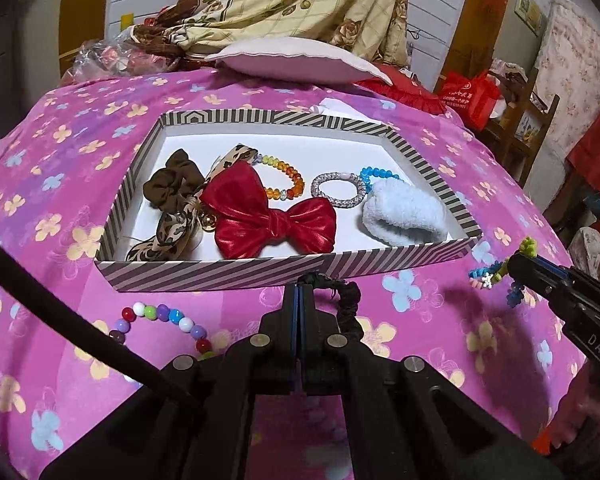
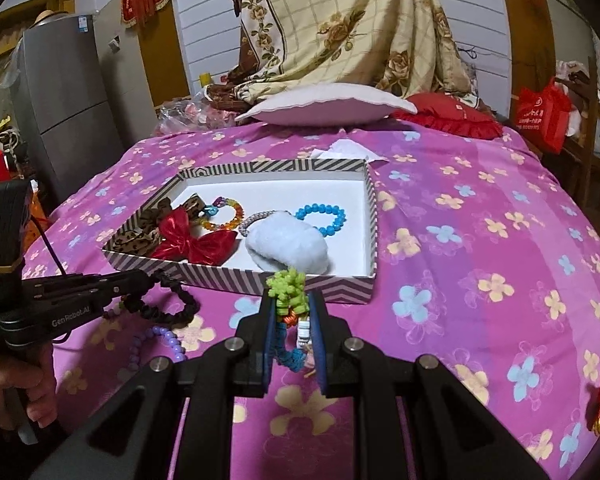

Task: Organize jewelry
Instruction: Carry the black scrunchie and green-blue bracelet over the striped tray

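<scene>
A striped shallow box (image 1: 220, 276) (image 2: 340, 285) lies on the pink flowered bedspread. In it are a red bow (image 1: 268, 216) (image 2: 192, 240), a brown scrunchie (image 1: 172, 184), a leopard ribbon (image 1: 168, 236), bead bracelets (image 1: 284, 176) (image 2: 320, 216) and a white fluffy band (image 1: 400, 212) (image 2: 288, 244). My left gripper (image 1: 303, 282) (image 2: 154, 276) is shut on a black hair tie (image 1: 348, 308) (image 2: 180, 308) just in front of the box's near wall. My right gripper (image 2: 292, 300) (image 1: 514, 266) is shut on a green, blue and white braided bracelet (image 2: 290, 292) (image 1: 496, 272), held near the box's front right corner.
A multicoloured bead bracelet (image 1: 172, 320) (image 2: 160, 340) lies on the bedspread in front of the box, left of my left gripper. A pale cushion (image 1: 300, 62), a red pillow (image 2: 452, 118) and a draped floral cloth stand behind the box. A hand (image 2: 16, 384) grips the left tool.
</scene>
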The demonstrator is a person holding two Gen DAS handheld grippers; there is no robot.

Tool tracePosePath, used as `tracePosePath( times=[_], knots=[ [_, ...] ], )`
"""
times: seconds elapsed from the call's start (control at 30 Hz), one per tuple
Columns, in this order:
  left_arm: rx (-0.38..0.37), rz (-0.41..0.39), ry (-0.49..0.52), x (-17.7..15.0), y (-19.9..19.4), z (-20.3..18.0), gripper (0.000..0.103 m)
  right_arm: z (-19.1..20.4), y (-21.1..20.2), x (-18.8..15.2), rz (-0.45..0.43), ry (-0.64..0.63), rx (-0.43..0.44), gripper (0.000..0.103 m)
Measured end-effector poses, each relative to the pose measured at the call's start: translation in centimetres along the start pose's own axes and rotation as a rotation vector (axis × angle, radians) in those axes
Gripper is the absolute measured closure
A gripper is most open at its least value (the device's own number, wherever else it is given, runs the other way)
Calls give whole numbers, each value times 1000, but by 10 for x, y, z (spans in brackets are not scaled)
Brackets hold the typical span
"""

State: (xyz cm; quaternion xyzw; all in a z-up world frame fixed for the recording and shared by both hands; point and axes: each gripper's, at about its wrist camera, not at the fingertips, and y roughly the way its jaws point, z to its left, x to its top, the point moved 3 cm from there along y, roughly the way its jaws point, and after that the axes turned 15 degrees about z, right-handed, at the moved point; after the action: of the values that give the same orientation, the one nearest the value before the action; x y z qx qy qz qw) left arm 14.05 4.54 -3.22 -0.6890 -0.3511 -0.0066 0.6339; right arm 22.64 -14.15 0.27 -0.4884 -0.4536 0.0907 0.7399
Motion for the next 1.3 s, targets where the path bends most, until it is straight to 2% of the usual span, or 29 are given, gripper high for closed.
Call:
tracePosePath(
  times=[0.4,0.9,1.0,1.1,1.3],
  knots=[
    [6,9,-4,1,2,3,103,0,-5,3,-16,10,-18,87],
    [18,1,14,2,-4,2,103,9,-19,24,-114,68,10,87],
    [35,-12,34,3,-9,0,103,8,-20,28,-147,93,43,87],
    [35,-17,44,6,-18,0,103,6,-13,34,-144,112,56,87],
    [15,-64,66,30,-48,2,103,9,-6,43,-165,121,77,87]
  ],
)
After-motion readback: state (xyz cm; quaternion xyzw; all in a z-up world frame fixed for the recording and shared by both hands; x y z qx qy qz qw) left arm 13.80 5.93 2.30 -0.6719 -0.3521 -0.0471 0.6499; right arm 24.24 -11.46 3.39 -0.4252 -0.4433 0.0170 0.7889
